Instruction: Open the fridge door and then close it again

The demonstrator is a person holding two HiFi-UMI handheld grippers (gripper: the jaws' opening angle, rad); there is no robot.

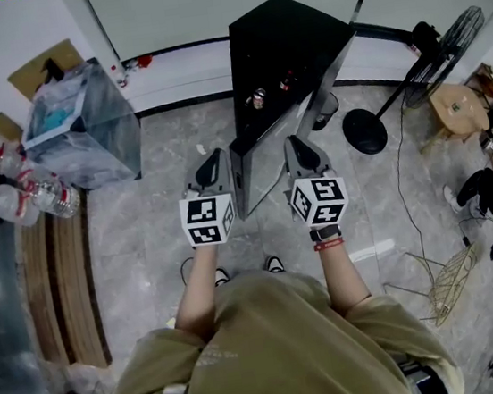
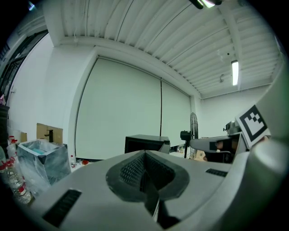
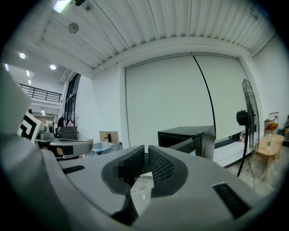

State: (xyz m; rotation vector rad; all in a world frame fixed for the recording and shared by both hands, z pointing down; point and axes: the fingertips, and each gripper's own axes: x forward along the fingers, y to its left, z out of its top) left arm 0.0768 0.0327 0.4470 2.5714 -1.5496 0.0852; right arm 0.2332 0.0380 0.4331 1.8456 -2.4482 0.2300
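Here's the black fridge (image 1: 285,42) standing against the white wall, and its door (image 1: 266,171) is hanging open, swung out toward the person so that its free edge sits right between the two grippers in the head view. On the door's inner shelf there are a couple of small containers, too small to name. The left gripper (image 1: 214,158) is clenched tight with nothing in it: in the left gripper view its pads (image 2: 135,169) meet in a closed seam, and the fridge (image 2: 144,143) sits beyond them, apart. The right gripper (image 1: 294,143) is clamped shut as well, only a sliver between its ribbed pads (image 3: 162,167) and no object there, with the fridge (image 3: 185,135) and its open door (image 3: 189,145) ahead of it. Both grippers are held level, side by side, and neither is gripping the door. As for writing, the only print that stands out is the black-and-white square pattern on each marker cube (image 1: 208,219). The water bottles (image 1: 44,198) at the left carry red labels, too small to read. A clear plastic bin (image 1: 79,123) stands by them, and a standing fan (image 1: 443,44) is off to the right.
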